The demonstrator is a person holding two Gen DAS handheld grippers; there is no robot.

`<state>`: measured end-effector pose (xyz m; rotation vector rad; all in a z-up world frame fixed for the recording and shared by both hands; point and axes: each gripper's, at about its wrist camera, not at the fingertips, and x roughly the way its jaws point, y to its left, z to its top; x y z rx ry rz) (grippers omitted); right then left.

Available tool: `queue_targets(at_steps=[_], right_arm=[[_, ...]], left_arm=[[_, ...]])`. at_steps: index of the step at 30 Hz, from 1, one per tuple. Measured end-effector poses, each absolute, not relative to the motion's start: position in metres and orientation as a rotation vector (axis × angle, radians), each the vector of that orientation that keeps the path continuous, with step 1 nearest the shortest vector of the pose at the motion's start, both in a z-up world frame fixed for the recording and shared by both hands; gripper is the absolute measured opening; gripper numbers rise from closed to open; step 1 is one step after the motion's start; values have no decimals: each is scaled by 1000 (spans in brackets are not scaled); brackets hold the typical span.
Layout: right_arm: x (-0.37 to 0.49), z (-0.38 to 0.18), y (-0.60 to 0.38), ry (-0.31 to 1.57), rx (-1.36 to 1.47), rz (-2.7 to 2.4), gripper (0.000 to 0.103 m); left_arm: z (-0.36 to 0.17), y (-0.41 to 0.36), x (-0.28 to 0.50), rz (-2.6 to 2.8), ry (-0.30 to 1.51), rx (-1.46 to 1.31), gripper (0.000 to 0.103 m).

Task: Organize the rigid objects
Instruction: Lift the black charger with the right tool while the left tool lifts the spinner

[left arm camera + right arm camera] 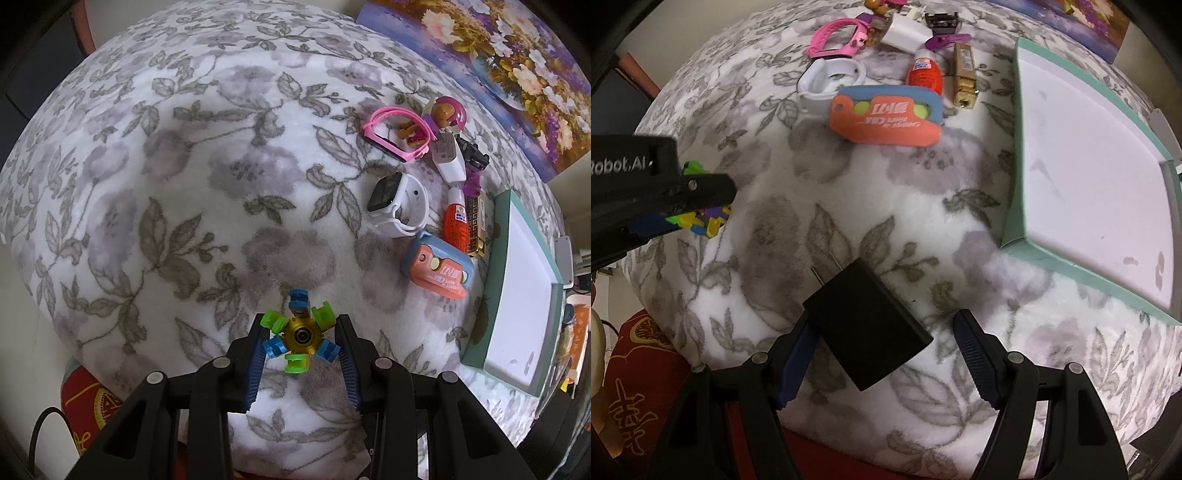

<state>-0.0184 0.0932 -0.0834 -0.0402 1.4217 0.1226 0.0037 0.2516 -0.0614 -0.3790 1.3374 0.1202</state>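
Floral blanket [207, 206] carries everything, with the teal tray [1021, 206] as landmark. Your left hand-held gripper [301, 341] clamps the spinner toy [301, 334] well left of it. Your right hand-held gripper [886, 332] stands apart around the black charger [868, 328], just left of the tray.

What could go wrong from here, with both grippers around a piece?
1. The black plug adapter sits skewed between the open right gripper, touching one finger only; closing may twist it away.
2. The left gripper meets the blue-and-green spinner toy on its protruding arms; it could rotate or slip.
3. The soft floral blanket may let pieces tip.
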Motion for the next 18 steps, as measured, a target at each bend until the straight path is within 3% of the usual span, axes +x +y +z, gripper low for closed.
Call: queue_targets(at_steps=[6,18], right_arm=[[-10,-85,62,1426,37,11,73],[-17,-82,74,1418,-18,36,49]], left_arm=[[-65,250,5,119,1347,-369,39],[-66,247,7,107,1354,-338,39]])
